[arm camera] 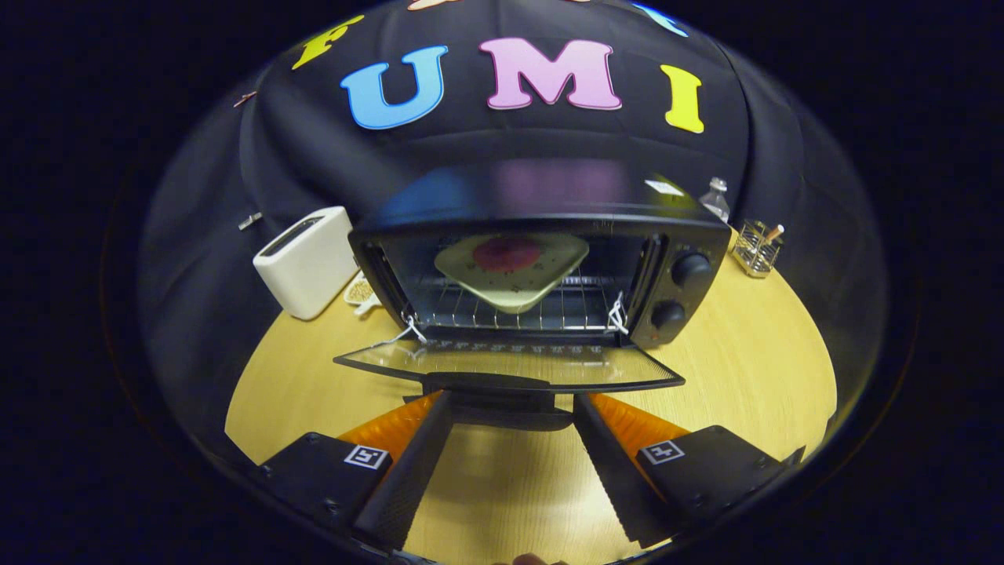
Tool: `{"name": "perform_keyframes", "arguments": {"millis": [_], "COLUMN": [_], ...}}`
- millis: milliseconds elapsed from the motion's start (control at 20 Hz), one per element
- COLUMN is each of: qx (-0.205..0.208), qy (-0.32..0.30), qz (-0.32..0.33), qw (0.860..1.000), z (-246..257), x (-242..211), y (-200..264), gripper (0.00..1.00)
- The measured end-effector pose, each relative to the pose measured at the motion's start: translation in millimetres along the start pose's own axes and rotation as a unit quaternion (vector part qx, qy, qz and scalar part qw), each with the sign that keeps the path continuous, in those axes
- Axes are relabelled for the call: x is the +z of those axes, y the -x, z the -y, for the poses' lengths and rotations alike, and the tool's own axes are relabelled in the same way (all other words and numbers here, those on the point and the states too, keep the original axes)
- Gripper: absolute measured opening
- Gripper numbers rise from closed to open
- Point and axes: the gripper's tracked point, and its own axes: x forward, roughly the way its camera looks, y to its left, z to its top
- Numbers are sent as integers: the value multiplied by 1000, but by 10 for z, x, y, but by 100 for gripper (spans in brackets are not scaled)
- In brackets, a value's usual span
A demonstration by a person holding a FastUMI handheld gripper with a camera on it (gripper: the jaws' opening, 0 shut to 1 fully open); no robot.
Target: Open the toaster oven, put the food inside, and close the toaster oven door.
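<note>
A black toaster oven (549, 267) stands on the wooden table with its glass door (510, 365) folded down flat toward me. Inside, on the wire rack (518, 312), rests a pale square plate (514, 271) carrying a round reddish piece of food (506, 253). My gripper (511, 402) is open, its fingertips just under the door's front edge, one on each side of the dark handle (502, 386). Nothing is held between the fingers.
A white toaster (307, 260) stands left of the oven, with a small dish (361, 292) behind its corner. To the right at the back are a clear bottle (715, 198) and a wire holder (757, 247). Two knobs (681, 290) sit on the oven's right panel.
</note>
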Motion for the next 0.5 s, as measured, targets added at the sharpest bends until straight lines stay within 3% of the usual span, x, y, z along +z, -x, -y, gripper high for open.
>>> {"name": "perform_keyframes", "arguments": {"millis": [300,500], "qx": [-7,-10], "qy": [12,29], "qz": [85,165], "qw": [996,986], "z": [82,207], "x": [830,1263], "y": [16,481], "gripper": [100,99]}}
